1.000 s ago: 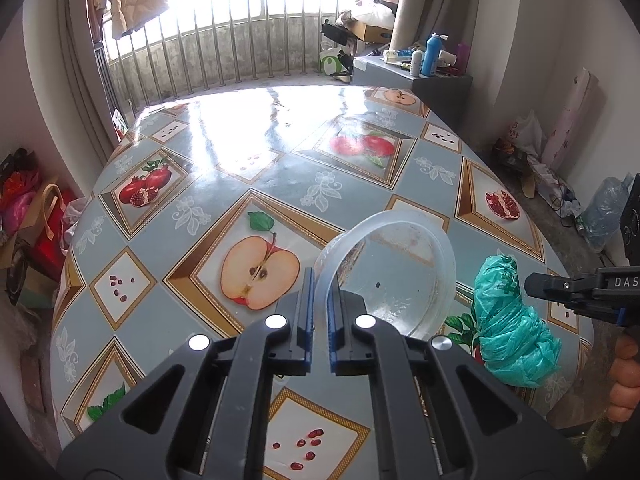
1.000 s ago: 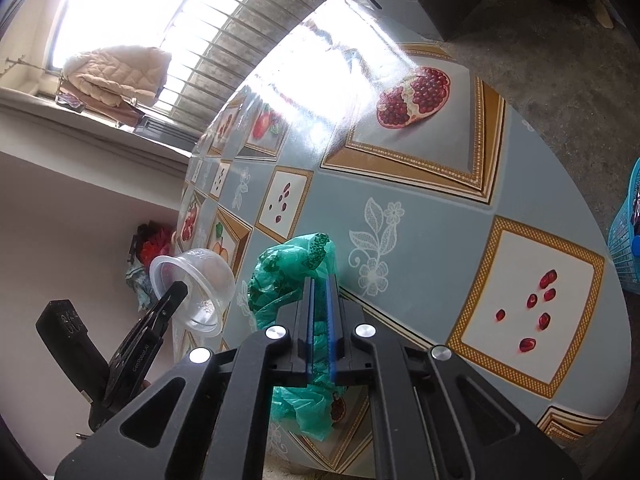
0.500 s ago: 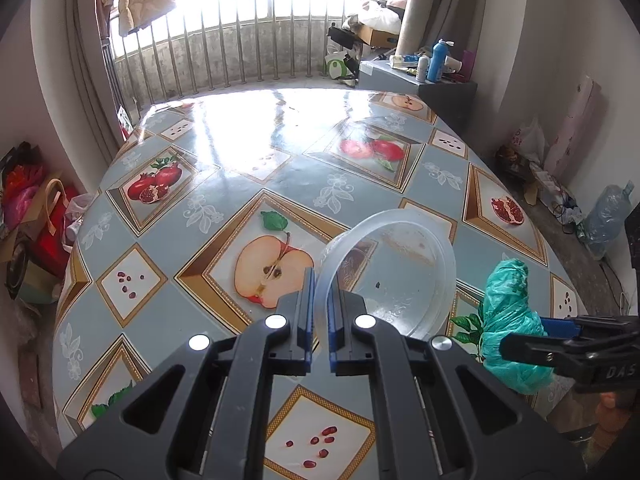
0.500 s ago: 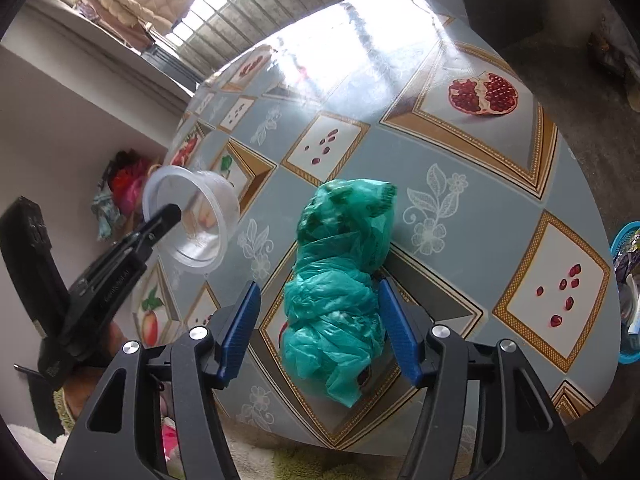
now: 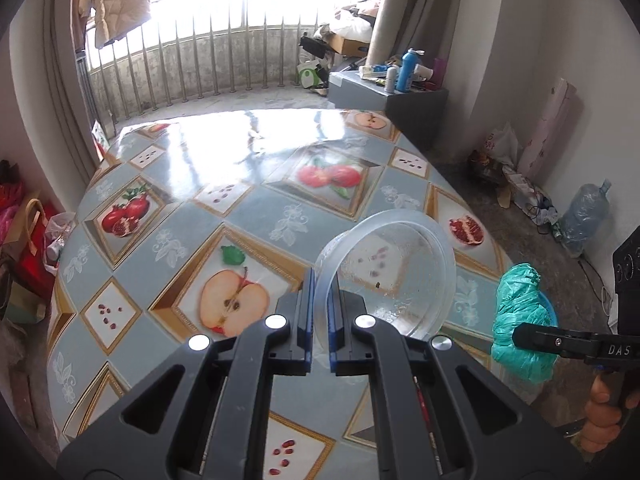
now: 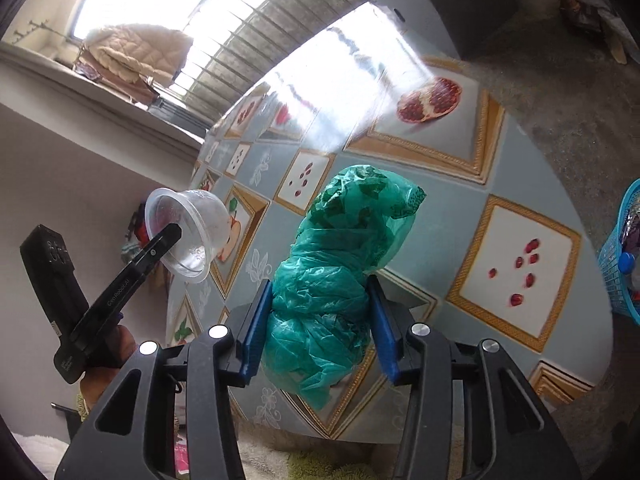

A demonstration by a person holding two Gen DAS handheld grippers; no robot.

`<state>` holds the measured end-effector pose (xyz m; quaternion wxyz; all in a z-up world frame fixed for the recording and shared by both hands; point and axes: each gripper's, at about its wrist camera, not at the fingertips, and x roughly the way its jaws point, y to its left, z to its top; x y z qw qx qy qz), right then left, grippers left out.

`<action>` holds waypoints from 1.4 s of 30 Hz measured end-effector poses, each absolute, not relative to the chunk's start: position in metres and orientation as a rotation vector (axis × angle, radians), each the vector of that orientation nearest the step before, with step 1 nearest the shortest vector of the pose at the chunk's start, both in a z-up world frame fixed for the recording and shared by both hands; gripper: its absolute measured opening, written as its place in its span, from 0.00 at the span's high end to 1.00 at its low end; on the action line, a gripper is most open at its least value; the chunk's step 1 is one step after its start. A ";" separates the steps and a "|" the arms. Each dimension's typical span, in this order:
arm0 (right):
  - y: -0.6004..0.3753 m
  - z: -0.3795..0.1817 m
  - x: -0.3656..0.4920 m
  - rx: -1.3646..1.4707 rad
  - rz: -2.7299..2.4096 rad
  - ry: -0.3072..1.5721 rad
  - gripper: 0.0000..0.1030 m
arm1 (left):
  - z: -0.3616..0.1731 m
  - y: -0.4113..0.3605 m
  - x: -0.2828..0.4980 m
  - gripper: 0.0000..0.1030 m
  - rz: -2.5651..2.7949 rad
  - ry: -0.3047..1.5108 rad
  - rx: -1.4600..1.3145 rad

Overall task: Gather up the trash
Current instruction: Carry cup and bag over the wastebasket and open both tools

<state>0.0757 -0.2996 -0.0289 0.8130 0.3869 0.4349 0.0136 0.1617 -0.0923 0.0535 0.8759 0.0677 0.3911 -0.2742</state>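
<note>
My left gripper is shut on the rim of a clear plastic bowl and holds it tilted above the fruit-pattern table. The bowl also shows in the right wrist view, held in the air at the left. A crumpled green plastic bag lies near the table's edge. My right gripper is open with its fingers on either side of the bag's near end. In the left wrist view the bag is at the right, behind the right gripper's finger.
A blue mesh basket with rubbish stands on the floor off the table's right edge. A grey cabinet with bottles stands beyond the table. Bags pile up at the left wall. A large water bottle is on the floor at the right.
My right gripper opened a second ago and has come down around the green bag's near end. My left gripper has lifted the bowl slightly and kept its grip.
</note>
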 end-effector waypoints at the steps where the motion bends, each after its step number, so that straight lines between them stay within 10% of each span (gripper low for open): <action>1: -0.308 -0.025 0.068 0.838 0.012 0.905 0.56 | 0.058 -0.101 0.159 0.96 -0.596 0.813 0.144; 15: -0.460 -0.024 -0.120 1.029 -0.503 0.623 0.56 | 0.079 -0.325 0.084 0.96 -1.116 0.847 0.334; 36: -0.664 -0.190 -0.104 1.097 -0.590 0.889 0.52 | -0.149 -0.585 -0.021 0.95 -1.255 1.272 0.867; 39: -0.683 -0.228 -0.093 1.086 -0.602 0.972 0.39 | -0.183 -0.606 -0.030 0.58 -1.215 1.304 0.897; 42: -0.696 -0.258 -0.098 1.142 -0.637 1.006 0.39 | -0.202 -0.616 -0.030 0.53 -1.179 1.329 0.888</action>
